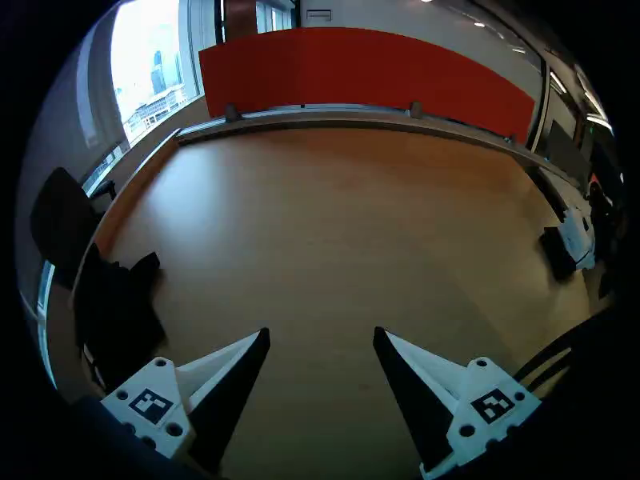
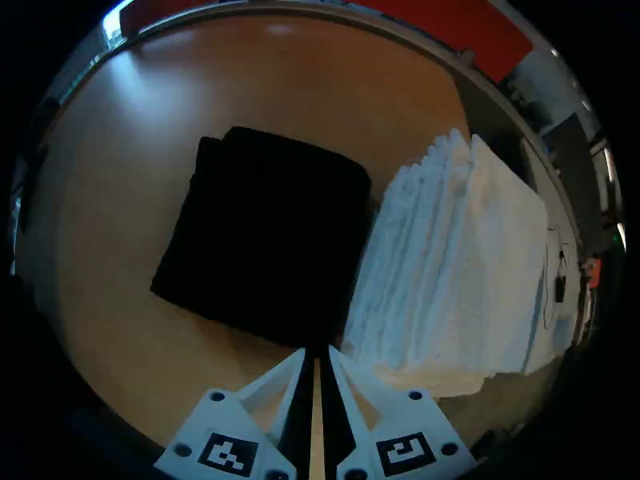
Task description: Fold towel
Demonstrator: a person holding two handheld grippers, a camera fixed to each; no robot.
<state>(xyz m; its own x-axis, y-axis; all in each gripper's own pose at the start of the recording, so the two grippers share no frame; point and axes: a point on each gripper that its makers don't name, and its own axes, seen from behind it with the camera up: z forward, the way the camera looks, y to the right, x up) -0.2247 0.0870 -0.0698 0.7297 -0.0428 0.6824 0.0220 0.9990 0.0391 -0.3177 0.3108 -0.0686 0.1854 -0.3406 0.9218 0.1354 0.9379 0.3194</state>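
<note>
2 textile shapes lie on the smooth wooden tabletop (image 2: 104, 160) in the right gripper view. One is a black towel (image 2: 264, 240), folded into a soft rectangle with rounded corners. Just beside it sits a stack of white towels (image 2: 464, 272), its layers ribbed and fluffy. We see the right gripper (image 2: 318, 352) with its 2 white fingers drawn almost together, tips at the black towel's near edge. The left gripper (image 1: 320, 336) holds its fingers wide apart over bare wood, with a red panel (image 1: 360, 68) along the far edge.
</note>
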